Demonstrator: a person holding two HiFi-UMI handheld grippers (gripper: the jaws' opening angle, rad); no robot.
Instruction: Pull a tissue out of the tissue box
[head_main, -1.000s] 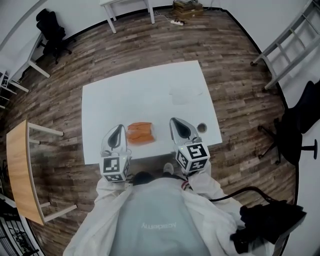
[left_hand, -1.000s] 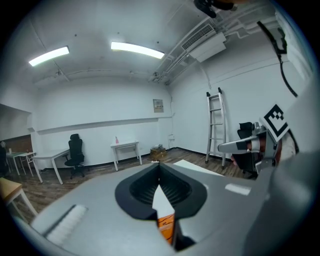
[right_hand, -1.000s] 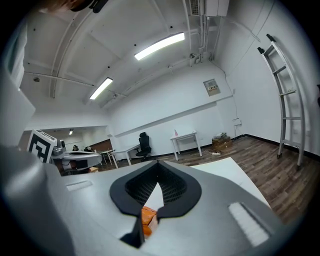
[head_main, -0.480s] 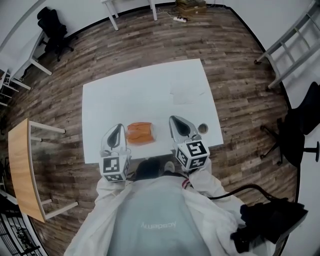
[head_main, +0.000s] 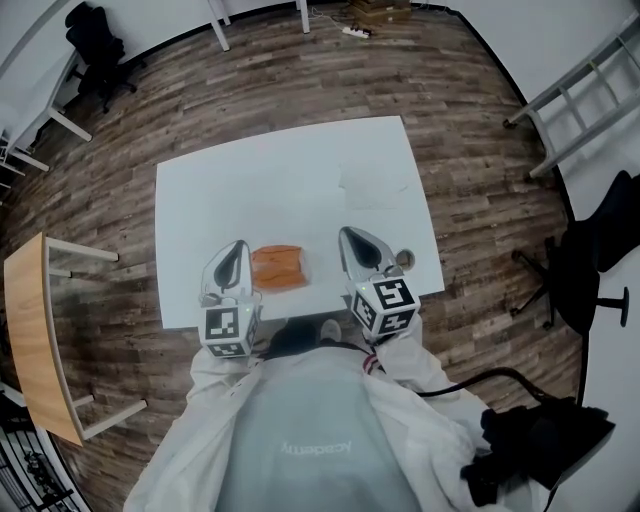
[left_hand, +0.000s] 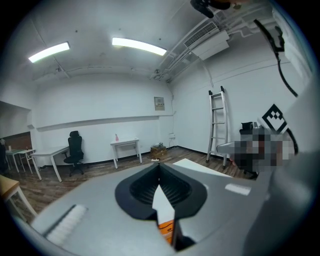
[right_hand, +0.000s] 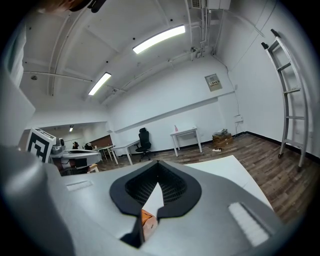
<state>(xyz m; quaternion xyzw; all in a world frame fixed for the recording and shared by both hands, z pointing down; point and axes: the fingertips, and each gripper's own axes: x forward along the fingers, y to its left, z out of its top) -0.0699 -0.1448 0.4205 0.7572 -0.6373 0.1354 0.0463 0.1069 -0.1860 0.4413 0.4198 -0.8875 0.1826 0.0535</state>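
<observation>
Both tongs hover low over the near edge of the white table (head_main: 290, 170). The left gripper (head_main: 237, 248) and the right gripper (head_main: 348, 240) each have their jaws pressed together on nothing. The orange tissue box (head_main: 279, 267) lies flat on the table between them.

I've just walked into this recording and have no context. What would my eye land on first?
The orange tissue box stands out brightly on the white table, near the table's front edge. The left gripper and the right gripper flank it on either side, each with its jaws together and nothing held.
</observation>
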